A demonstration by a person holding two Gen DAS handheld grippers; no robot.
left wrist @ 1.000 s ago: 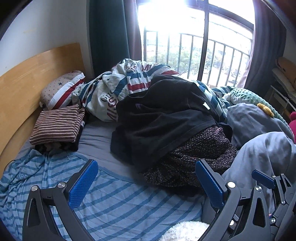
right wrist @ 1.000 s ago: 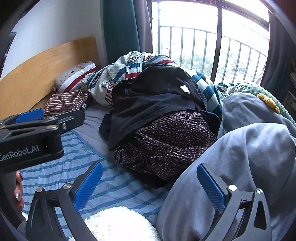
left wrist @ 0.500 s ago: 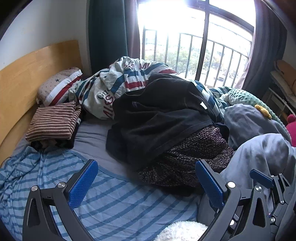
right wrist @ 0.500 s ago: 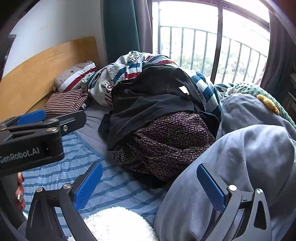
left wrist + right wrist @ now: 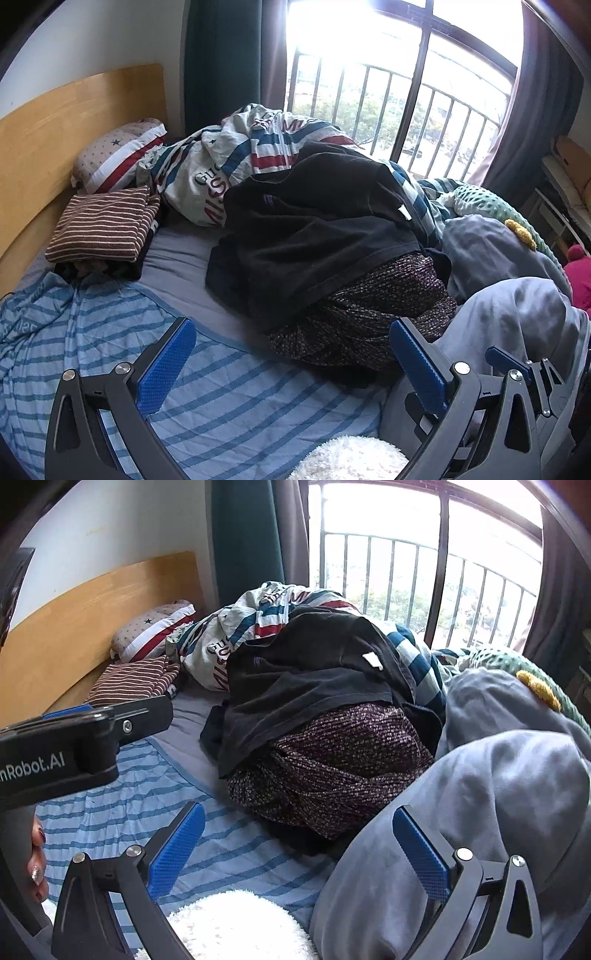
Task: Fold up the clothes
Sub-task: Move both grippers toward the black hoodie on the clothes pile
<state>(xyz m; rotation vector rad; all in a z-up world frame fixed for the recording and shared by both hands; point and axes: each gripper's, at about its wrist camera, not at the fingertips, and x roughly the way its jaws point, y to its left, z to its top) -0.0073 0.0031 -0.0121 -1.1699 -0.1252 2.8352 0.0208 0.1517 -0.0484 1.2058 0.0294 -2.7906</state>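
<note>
Both tools hung over the near end of the bed (image 5: 177, 266), each with its blue pads spread wide and nothing between them. The left tool (image 5: 288, 354) hovered above a blue striped shirt (image 5: 236, 398) spread flat on the bed, without touching it. The right tool (image 5: 295, 838) sat just beside it, its right pad over a grey heap (image 5: 498, 794), its left pad over the same shirt's stripes.

Ahead of both tools, well apart from the pads, lay the unfolded pile: a black garment (image 5: 317, 229) draped loosely over a dark speckled knit (image 5: 369, 317), the knit bunched and spilling toward the shirt's far edge. A white tag showed on the black cloth.

Farther back a striped duvet (image 5: 236, 162) was heaped under the window. By the headboard (image 5: 55, 140) a brown striped top (image 5: 103, 229) lay folded square on other dark clothes, beside a pillow (image 5: 118, 151). A hand (image 5: 37, 864) gripped the left tool's handle.
</note>
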